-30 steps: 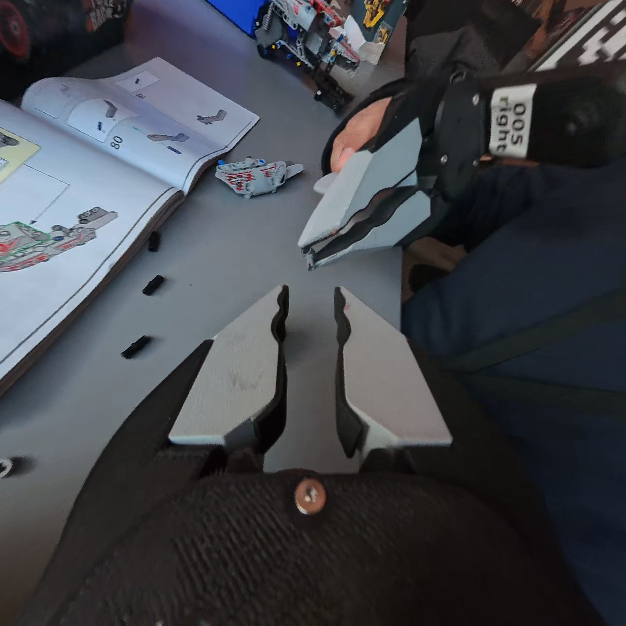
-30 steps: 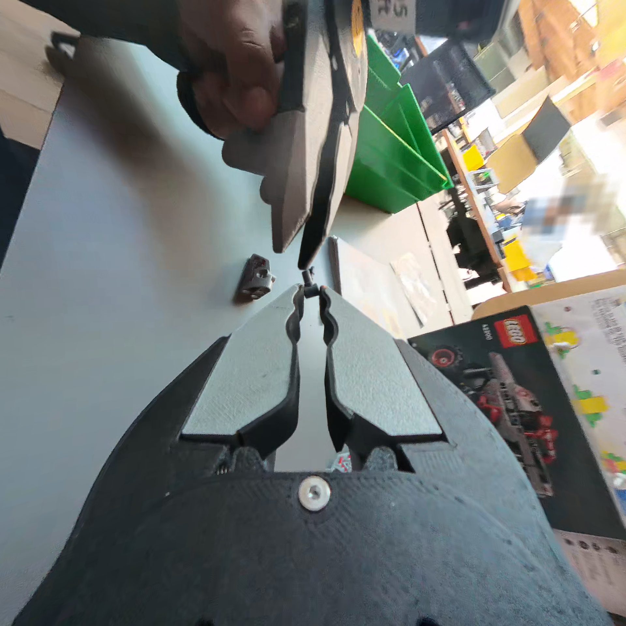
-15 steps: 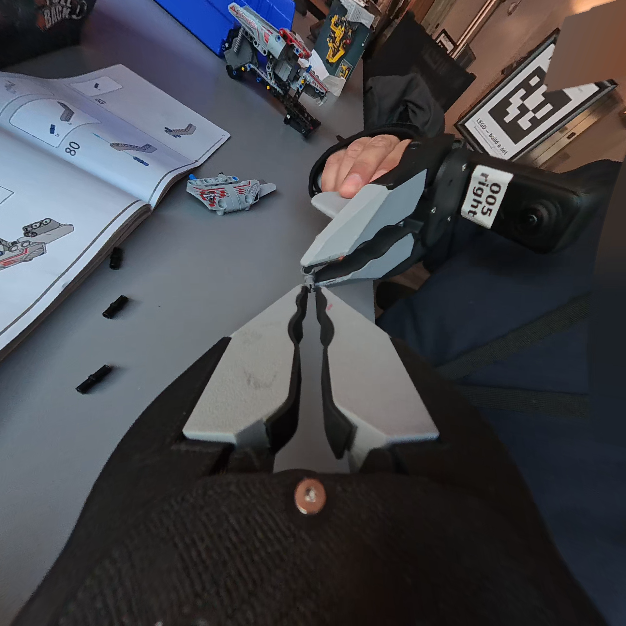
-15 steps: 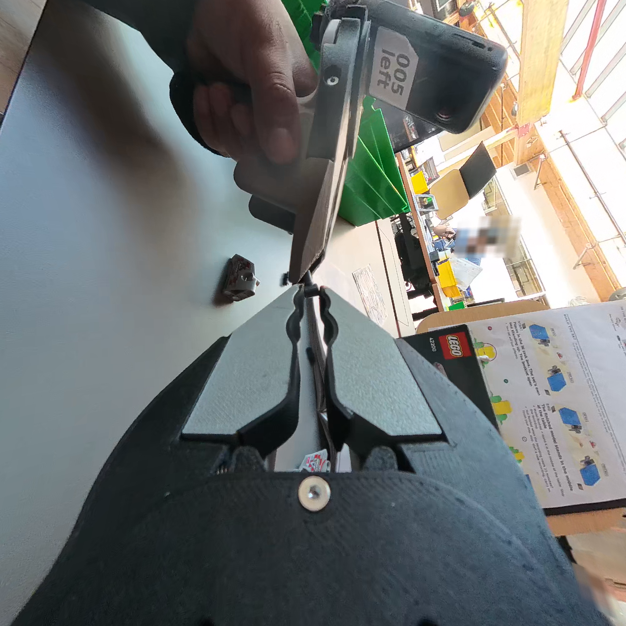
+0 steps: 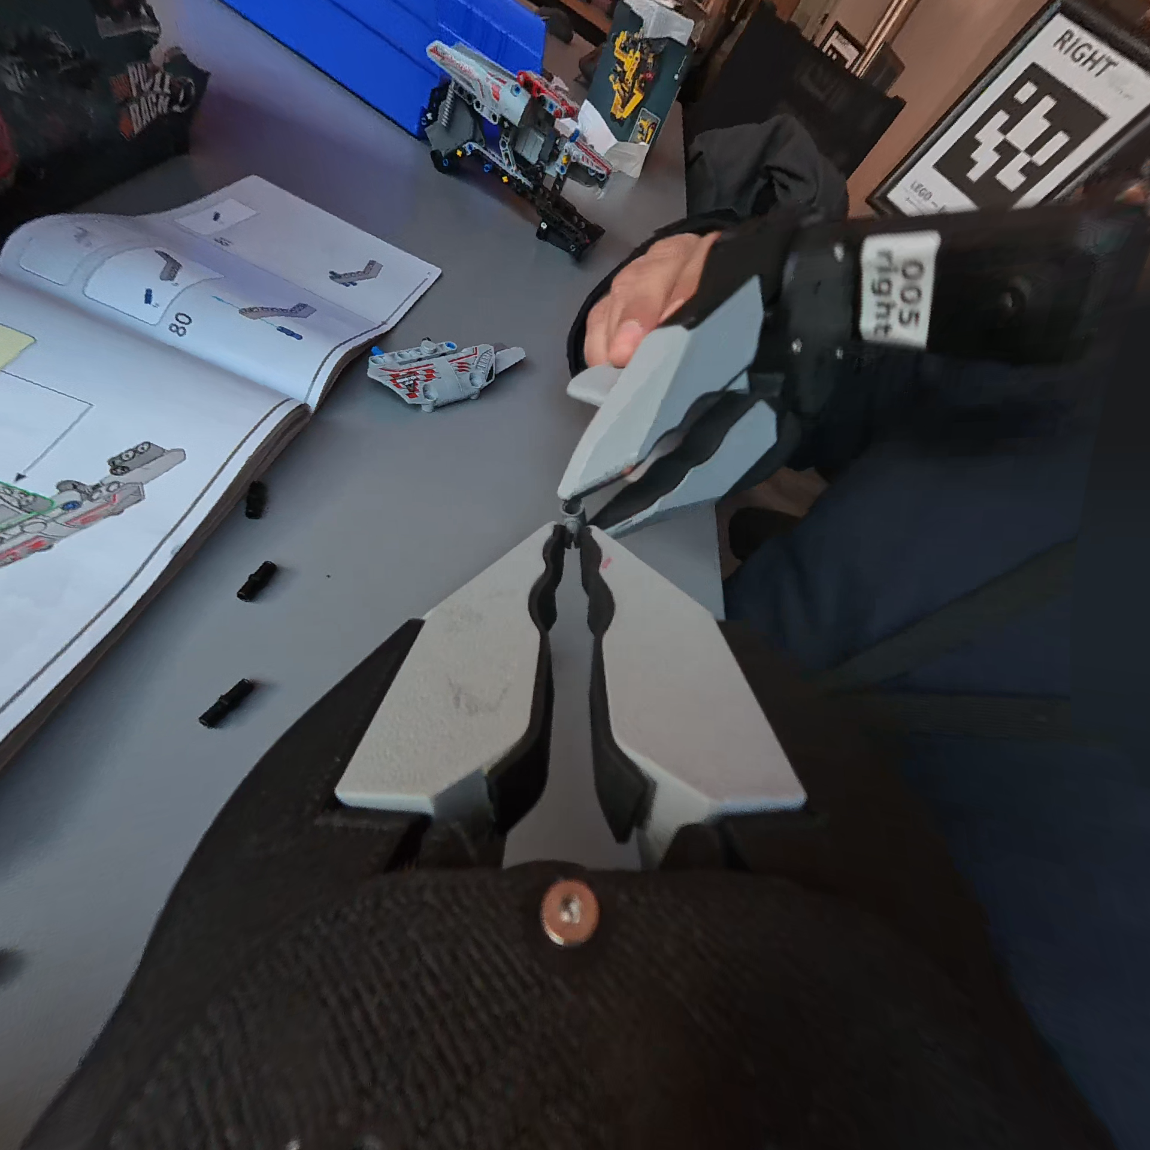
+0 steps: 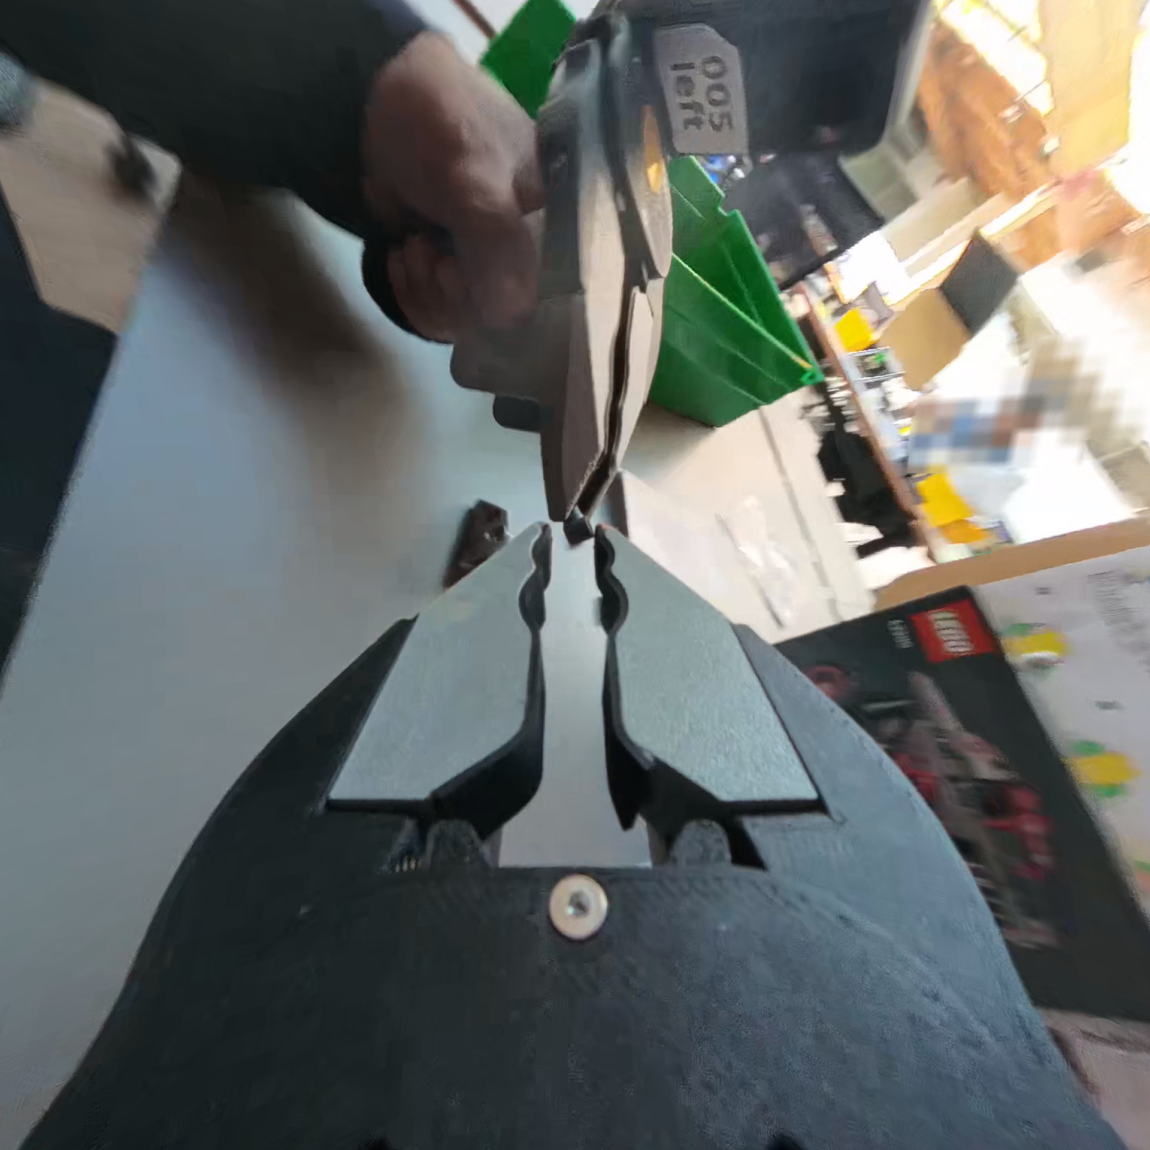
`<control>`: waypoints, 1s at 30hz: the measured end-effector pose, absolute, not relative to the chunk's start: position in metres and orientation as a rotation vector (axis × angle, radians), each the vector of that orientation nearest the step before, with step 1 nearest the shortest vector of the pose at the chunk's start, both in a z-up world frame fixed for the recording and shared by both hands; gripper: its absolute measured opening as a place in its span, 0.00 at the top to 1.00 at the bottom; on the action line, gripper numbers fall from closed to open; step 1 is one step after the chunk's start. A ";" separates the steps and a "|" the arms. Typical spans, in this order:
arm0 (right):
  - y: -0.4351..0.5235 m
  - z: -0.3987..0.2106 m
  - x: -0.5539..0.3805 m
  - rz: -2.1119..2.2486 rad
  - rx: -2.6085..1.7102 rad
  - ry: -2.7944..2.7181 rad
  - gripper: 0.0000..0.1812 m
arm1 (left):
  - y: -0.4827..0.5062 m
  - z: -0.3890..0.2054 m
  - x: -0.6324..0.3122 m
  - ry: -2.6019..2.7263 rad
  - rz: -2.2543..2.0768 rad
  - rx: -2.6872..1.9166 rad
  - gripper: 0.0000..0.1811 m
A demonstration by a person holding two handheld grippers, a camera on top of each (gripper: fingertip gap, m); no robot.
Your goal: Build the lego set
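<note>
My left gripper (image 5: 567, 538) is shut on a small dark grey pin (image 5: 571, 513), which it holds above the grey table (image 5: 435, 498). My right gripper (image 6: 572, 535) meets it tip to tip with its jaws slightly apart on either side of the pin (image 6: 579, 528). In the left wrist view the right gripper (image 5: 575, 504) comes in from the right, with a hand behind it. In the right wrist view the left gripper (image 6: 579, 507) reaches down from above. A grey and red sub-assembly (image 5: 435, 376) lies beside the open instruction booklet (image 5: 155, 373).
Three black pins (image 5: 256, 580) lie along the booklet's edge. A partly built model (image 5: 516, 118), a blue bin (image 5: 386, 50) and a small box (image 5: 641, 68) stand at the back. A small dark piece (image 6: 479, 547), green bins (image 6: 715, 348) and the set's box (image 6: 964, 747) show in the right wrist view.
The right gripper brought the pin to the left gripper. The left gripper closed on it, and the right gripper's jaws have now parted and let it go.
</note>
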State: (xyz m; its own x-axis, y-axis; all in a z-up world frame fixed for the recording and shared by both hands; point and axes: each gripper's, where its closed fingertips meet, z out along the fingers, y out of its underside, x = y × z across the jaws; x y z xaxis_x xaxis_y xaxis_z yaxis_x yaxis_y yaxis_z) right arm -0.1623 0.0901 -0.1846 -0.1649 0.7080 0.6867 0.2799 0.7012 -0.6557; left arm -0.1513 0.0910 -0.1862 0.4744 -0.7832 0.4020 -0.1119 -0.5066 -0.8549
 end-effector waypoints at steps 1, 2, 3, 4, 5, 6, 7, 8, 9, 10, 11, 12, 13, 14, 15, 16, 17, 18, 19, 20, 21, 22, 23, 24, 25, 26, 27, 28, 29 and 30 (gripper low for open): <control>0.089 -0.182 -0.161 0.583 -0.856 -1.743 0.94 | 0.090 -0.185 -0.152 0.766 -1.035 -1.902 0.99; 0.089 -0.178 -0.159 0.712 -0.921 -1.729 0.93 | 0.090 -0.184 -0.152 0.787 -1.008 -1.876 0.99; 0.089 -0.174 -0.157 0.850 -0.980 -1.716 0.94 | 0.088 -0.182 -0.152 0.815 -0.985 -1.851 0.99; 0.086 -0.171 -0.155 0.991 -1.032 -1.711 0.95 | 0.086 -0.180 -0.151 0.847 -0.969 -1.819 0.99; 0.084 -0.168 -0.154 1.120 -1.075 -1.706 0.94 | 0.084 -0.178 -0.150 0.873 -0.949 -1.792 0.99; 0.081 -0.167 -0.152 1.227 -1.103 -1.705 0.93 | 0.083 -0.178 -0.150 0.893 -0.923 -1.779 0.99; 0.078 -0.166 -0.151 1.305 -1.120 -1.711 0.93 | 0.082 -0.178 -0.150 0.913 -0.900 -1.770 0.99; 0.077 -0.167 -0.151 1.345 -1.138 -1.716 0.93 | 0.082 -0.177 -0.149 0.924 -0.887 -1.760 0.99; 0.077 -0.169 -0.152 1.356 -1.155 -1.720 0.93 | 0.082 -0.177 -0.148 0.927 -0.879 -1.756 0.99; 0.077 -0.171 -0.152 1.354 -1.163 -1.727 0.94 | 0.081 -0.177 -0.148 0.931 -0.879 -1.753 0.99; 0.077 -0.173 -0.153 1.342 -1.168 -1.735 0.95 | 0.080 -0.178 -0.147 0.938 -0.883 -1.751 0.99; 0.077 -0.175 -0.153 1.323 -1.173 -1.742 0.96 | 0.080 -0.179 -0.146 0.943 -0.883 -1.749 0.99; 0.077 -0.178 -0.154 1.306 -1.177 -1.751 0.98 | 0.080 -0.180 -0.145 0.948 -0.881 -1.752 0.99; 0.077 -0.180 -0.155 1.296 -1.179 -1.761 0.98 | 0.079 -0.182 -0.144 0.954 -0.879 -1.753 0.99; 0.076 -0.181 -0.155 1.291 -1.179 -1.766 0.98 | 0.078 -0.183 -0.143 0.961 -0.877 -1.754 0.99; 0.076 -0.181 -0.155 1.290 -1.179 -1.767 0.98 | 0.079 -0.183 -0.143 0.963 -0.870 -1.757 0.99; 0.076 -0.181 -0.155 1.294 -1.181 -1.767 0.98 | 0.079 -0.183 -0.143 0.965 -0.866 -1.756 0.99; 0.076 -0.181 -0.155 1.303 -1.188 -1.765 0.98 | 0.079 -0.184 -0.143 0.967 -0.864 -1.758 0.99; 0.077 -0.182 -0.155 1.310 -1.196 -1.764 0.98 | 0.079 -0.184 -0.144 0.967 -0.858 -1.760 0.99; 0.077 -0.182 -0.155 1.314 -1.205 -1.763 0.98 | 0.079 -0.185 -0.144 0.968 -0.850 -1.762 0.99; 0.078 -0.182 -0.156 1.316 -1.213 -1.762 0.98 | 0.080 -0.185 -0.144 0.968 -0.844 -1.763 0.99; 0.078 -0.183 -0.156 1.319 -1.219 -1.760 0.98 | 0.080 -0.185 -0.145 0.967 -0.843 -1.764 0.99; 0.078 -0.182 -0.157 1.321 -1.224 -1.755 0.98 | 0.080 -0.185 -0.145 0.963 -0.841 -1.763 0.99; 0.079 -0.182 -0.157 1.323 -1.229 -1.752 0.98 | 0.081 -0.185 -0.145 0.958 -0.841 -1.763 0.99; 0.079 -0.183 -0.157 1.324 -1.235 -1.753 0.98 | 0.081 -0.185 -0.146 0.958 -0.842 -1.765 0.99; 0.079 -0.184 -0.157 1.320 -1.242 -1.758 0.98 | 0.081 -0.186 -0.146 0.958 -0.837 -1.771 0.99; 0.079 -0.185 -0.157 1.314 -1.248 -1.768 0.98 | 0.081 -0.188 -0.146 0.959 -0.831 -1.780 0.99; 0.078 -0.187 -0.156 1.311 -1.253 -1.779 0.98 | 0.080 -0.189 -0.145 0.965 -0.828 -1.790 0.99; 0.078 -0.188 -0.156 1.311 -1.259 -1.787 0.98 | 0.080 -0.190 -0.145 0.970 -0.822 -1.800 0.99; 0.079 -0.189 -0.156 1.304 -1.268 -1.791 0.98 | 0.080 -0.191 -0.146 0.978 -0.812 -1.810 0.98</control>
State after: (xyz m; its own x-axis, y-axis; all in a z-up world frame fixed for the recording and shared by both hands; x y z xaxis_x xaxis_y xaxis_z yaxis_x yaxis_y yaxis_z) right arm -0.1558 0.0788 -0.1886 -0.3799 0.9220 -0.0750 0.3544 0.0701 -0.9325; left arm -0.1460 0.0795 -0.1906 0.4720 -0.8726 0.1259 -0.2842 -0.2858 -0.9152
